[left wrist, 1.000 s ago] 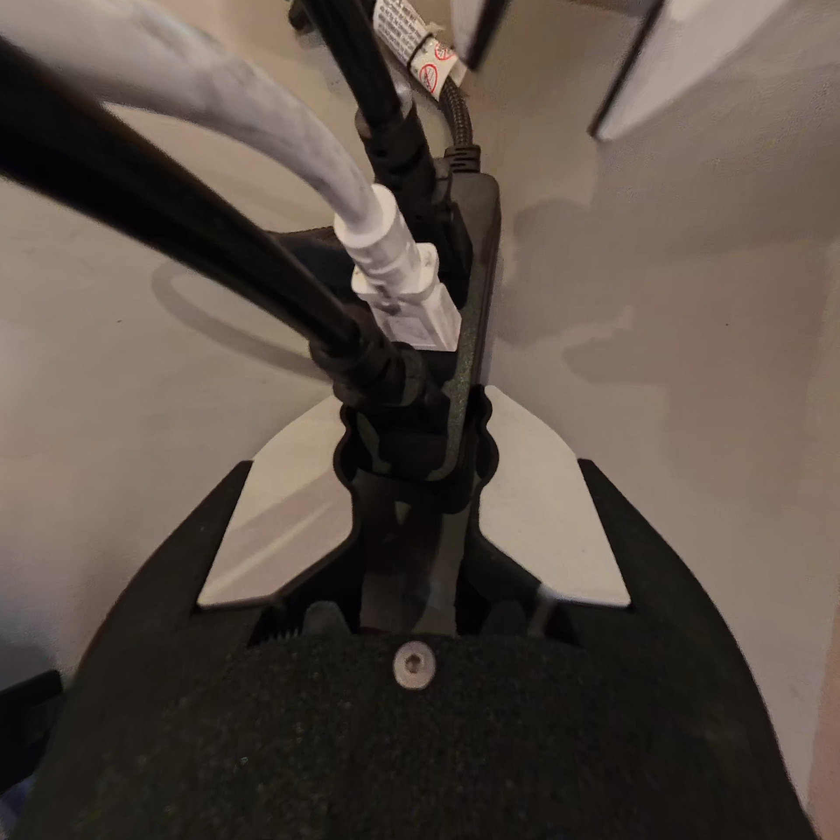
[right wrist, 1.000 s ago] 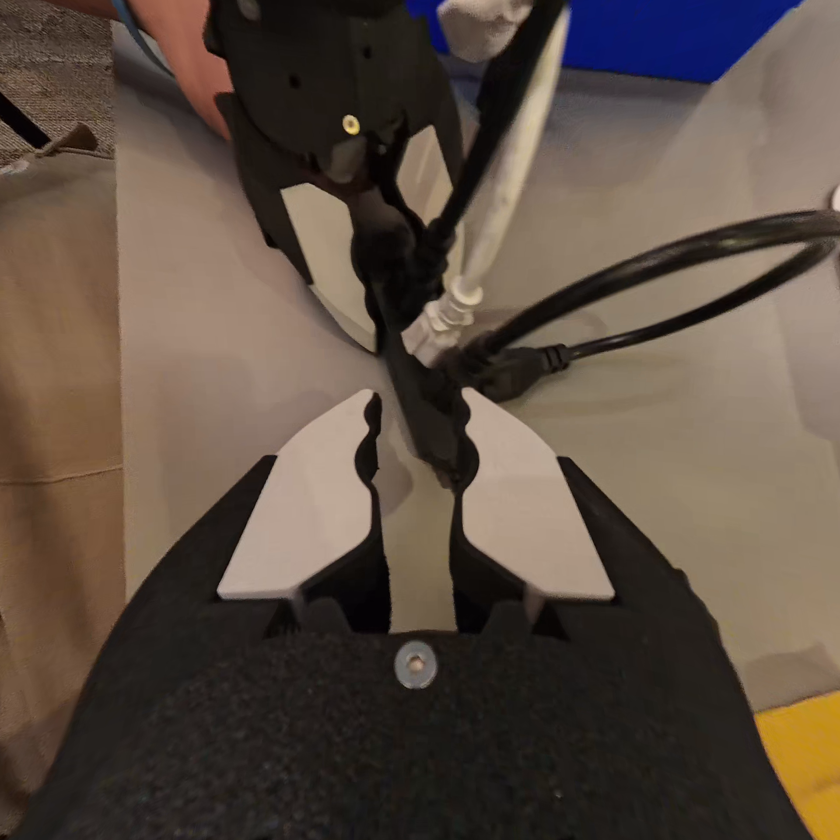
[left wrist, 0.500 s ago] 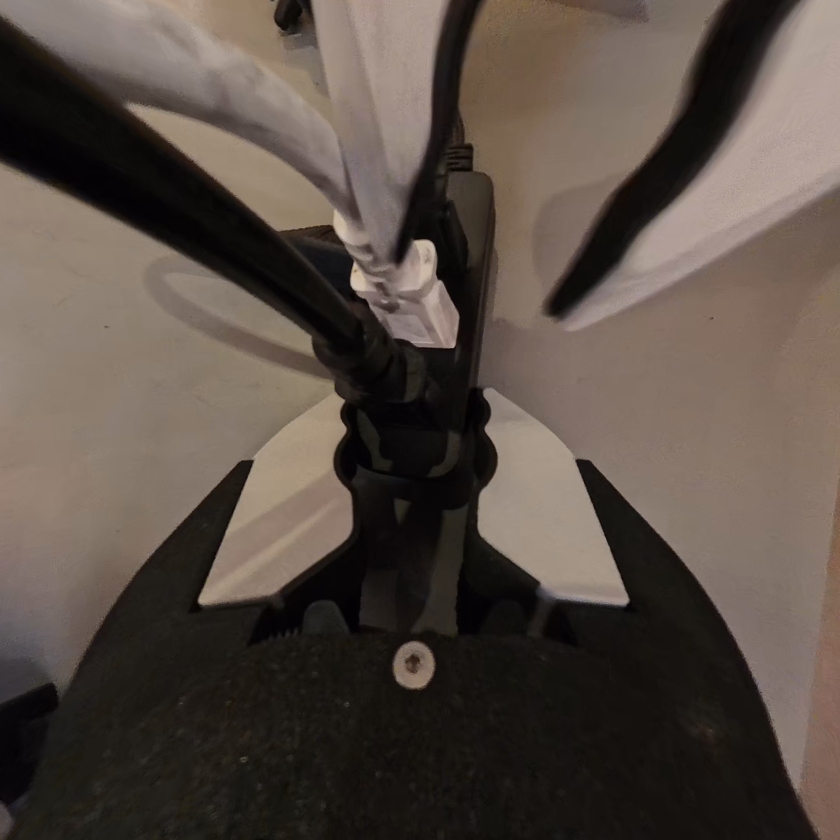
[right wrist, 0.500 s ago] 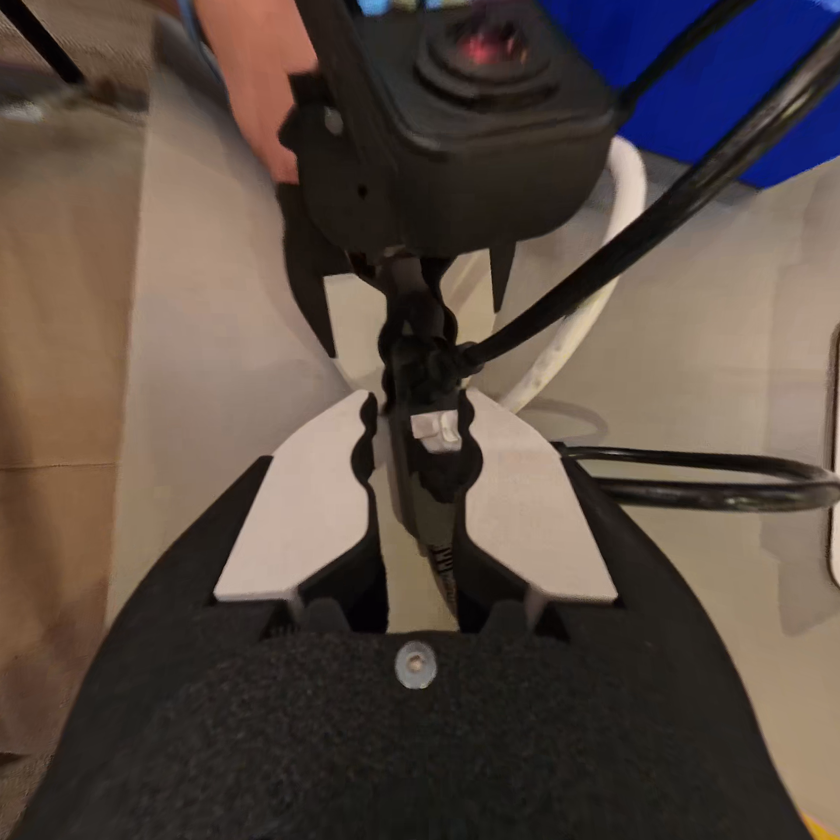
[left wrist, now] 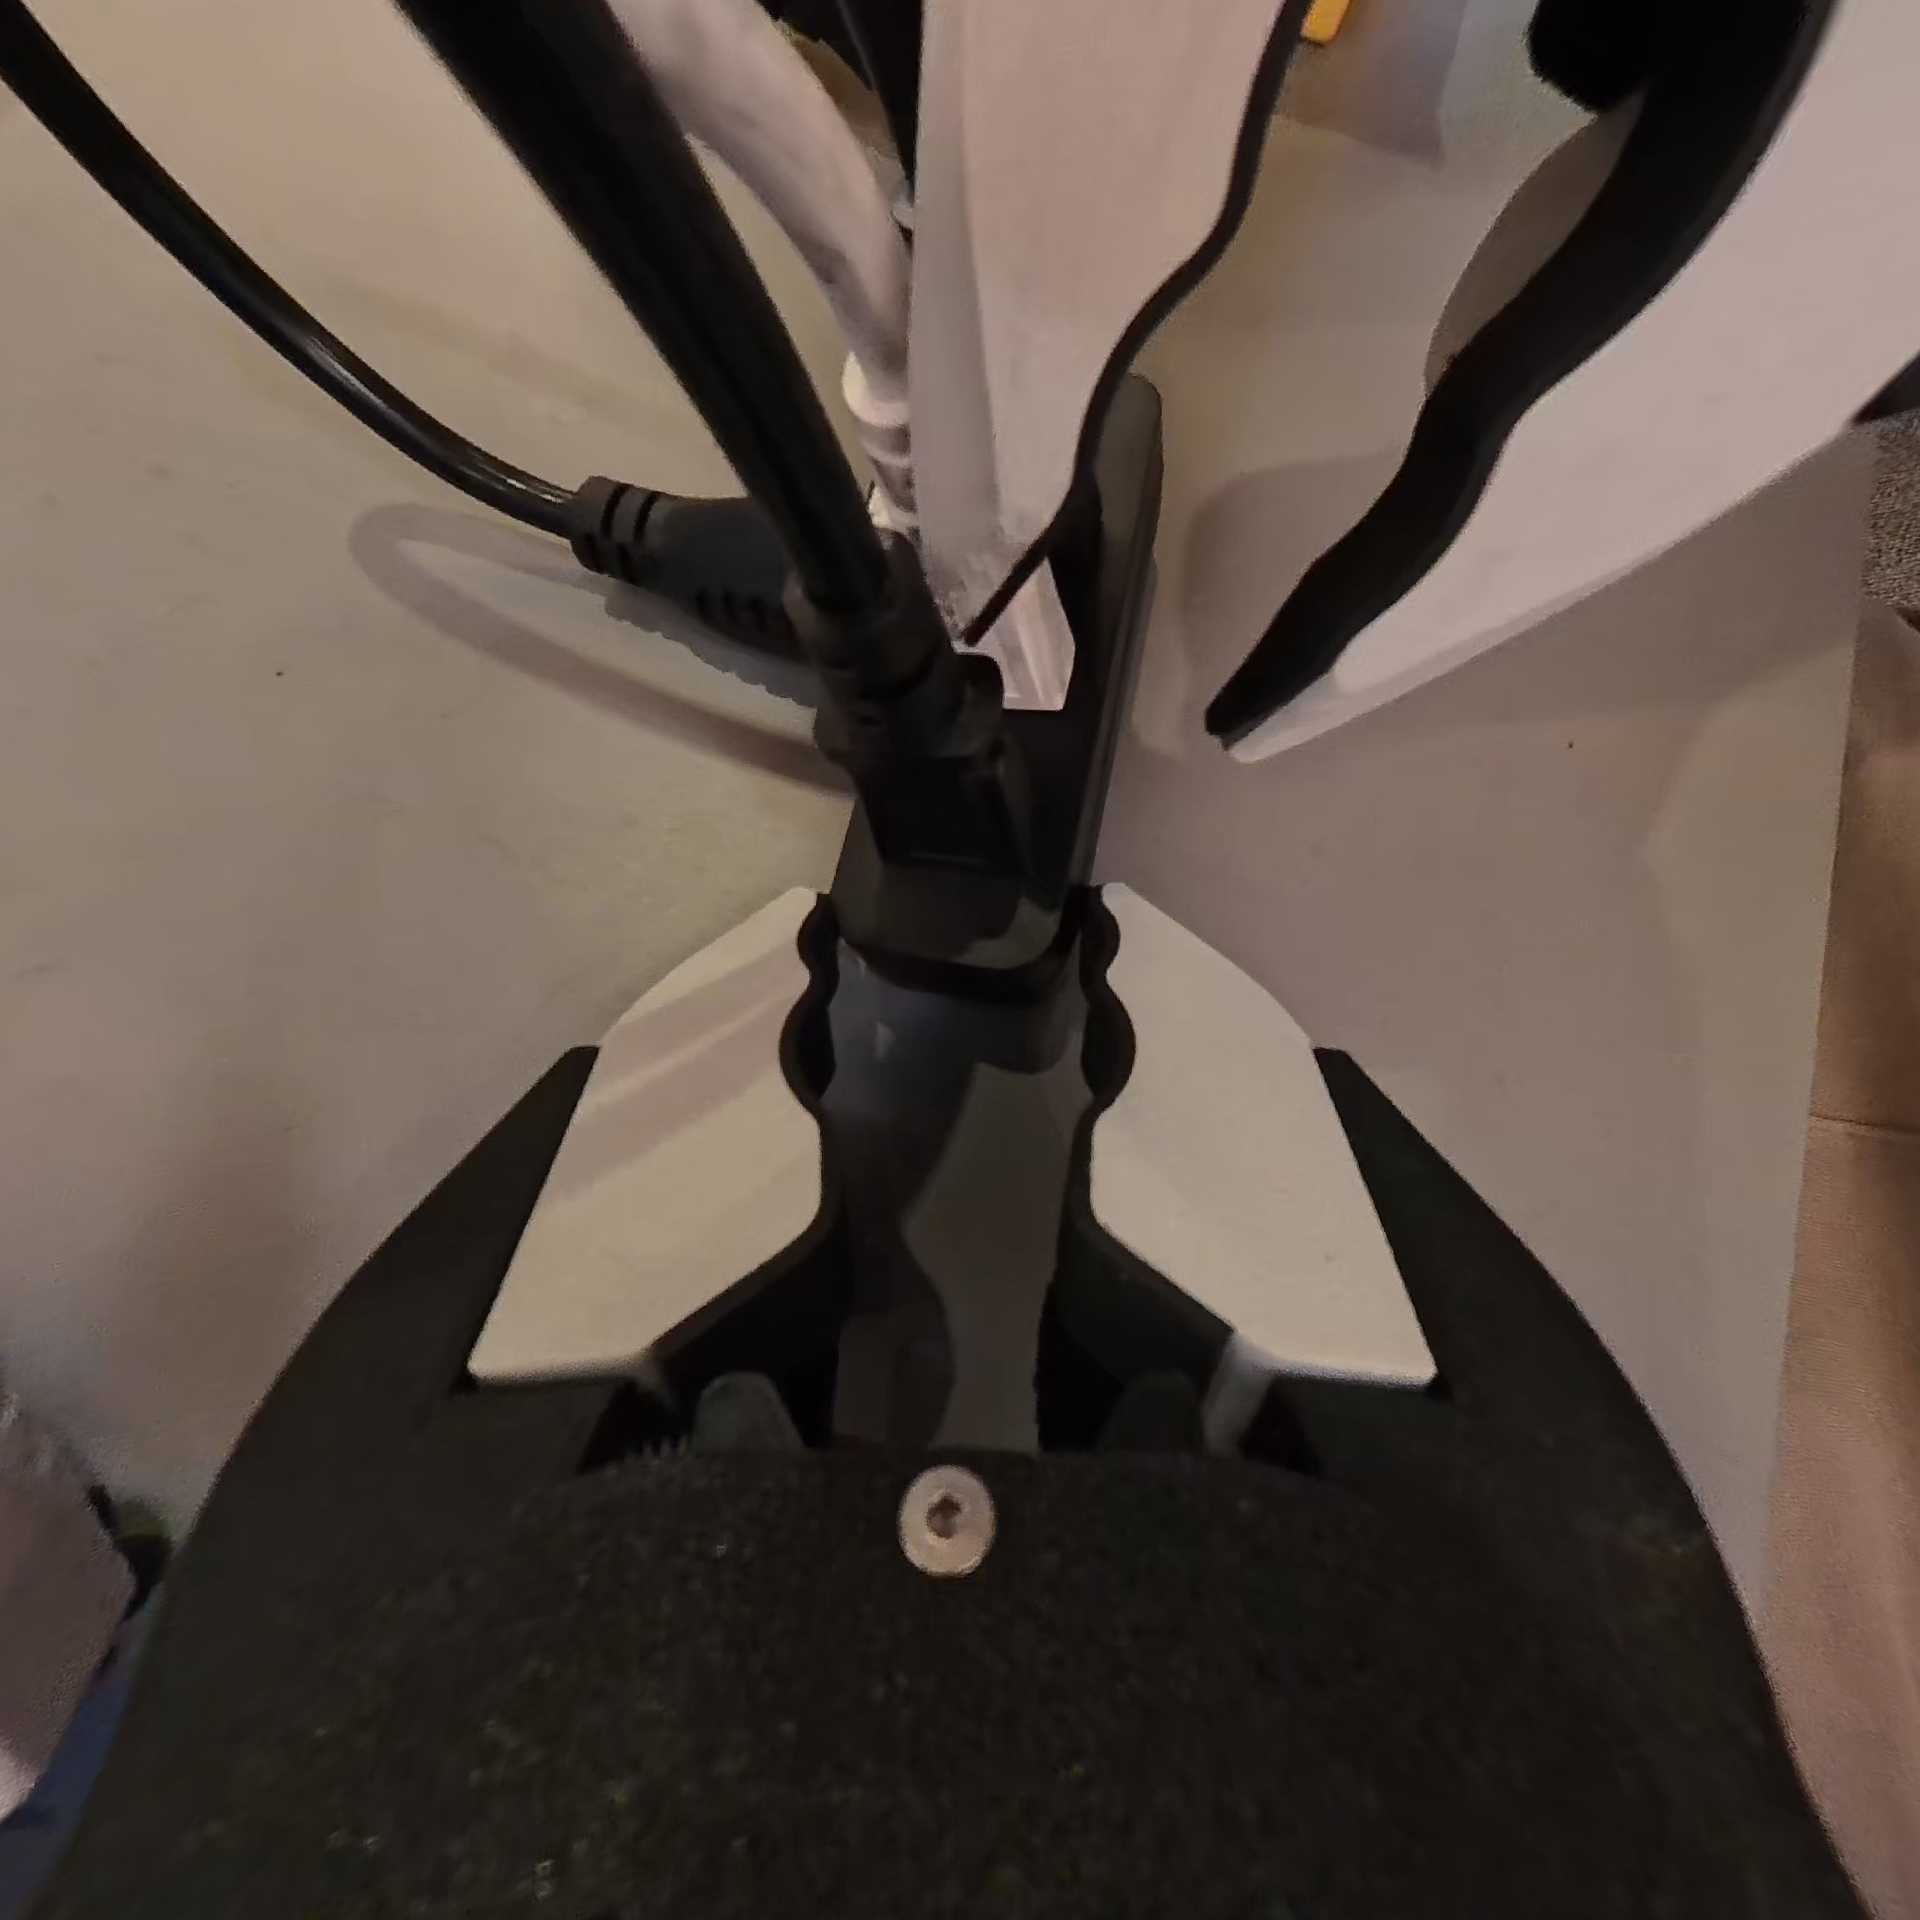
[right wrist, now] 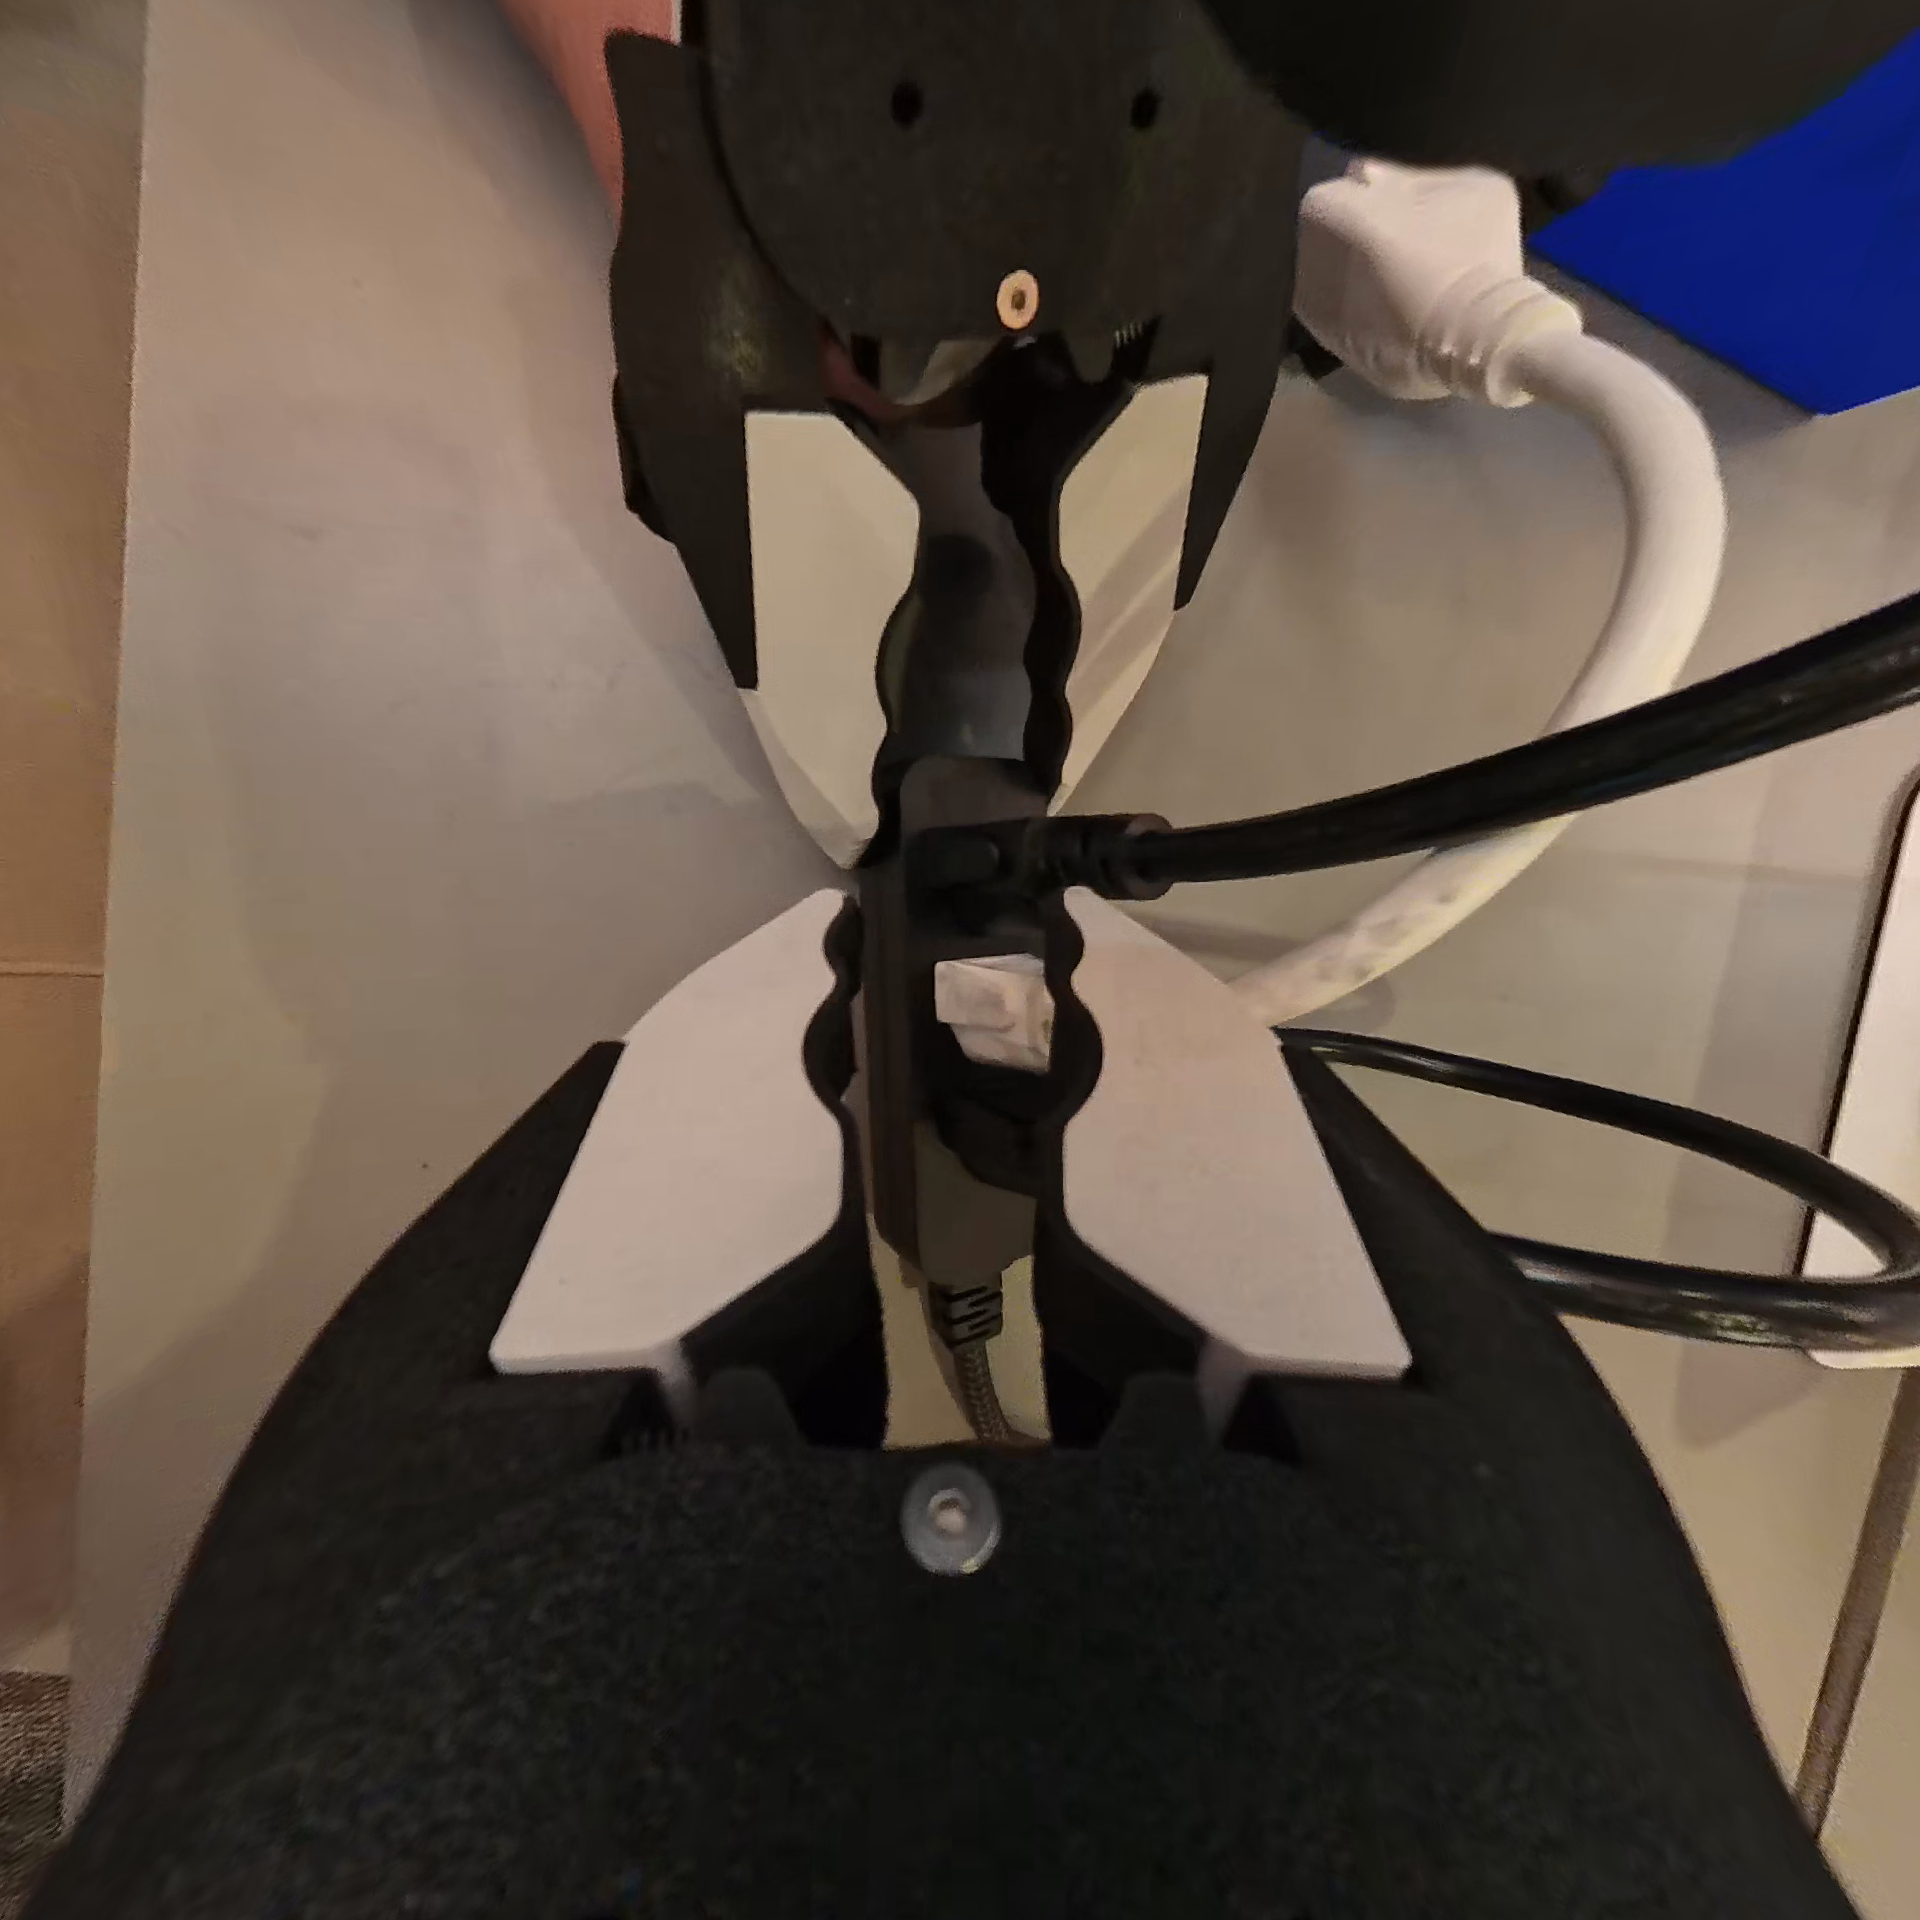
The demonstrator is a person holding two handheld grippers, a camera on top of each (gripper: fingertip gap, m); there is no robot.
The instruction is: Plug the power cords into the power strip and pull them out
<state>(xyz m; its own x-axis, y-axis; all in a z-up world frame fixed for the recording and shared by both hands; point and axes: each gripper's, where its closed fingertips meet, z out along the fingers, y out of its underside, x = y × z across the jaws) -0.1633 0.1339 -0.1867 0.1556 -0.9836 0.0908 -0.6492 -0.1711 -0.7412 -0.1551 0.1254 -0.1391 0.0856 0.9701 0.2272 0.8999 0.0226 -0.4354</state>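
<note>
— Where does the left claw (left wrist: 951,935) sit?

— Clenched on the near end of the slim black plastic power strip (left wrist: 1117,582), which stands on edge on the pale matte desk (left wrist: 260,831). Its white wedge-shaped fingers (left wrist: 686,1091) have black wavy inner edges, and those edges press both flanks of the strip.

— And the right claw (right wrist: 951,945)?

— It straddles the strip's other end, jaws apart: the right finger touches the white plug (right wrist: 987,1003), the left one stands clear of the strip (a sliver of desk shows between).

— What is plugged in?

— A glossy black round cord with a ribbed collar (left wrist: 894,665) nearest the left claw, then the white plug on its thick white cord (right wrist: 1652,582), then a thinner black plug (left wrist: 707,556) lying out sideways.

— Does one view add anything?

— The right wrist view alone shows the strip's own braided grey lead (right wrist: 997,1392) running back between the right claw's fingers, and a blue surface (right wrist: 1766,260) beyond the desk. The left wrist view alone shows the ribbed neck of the thin black plug.
</note>
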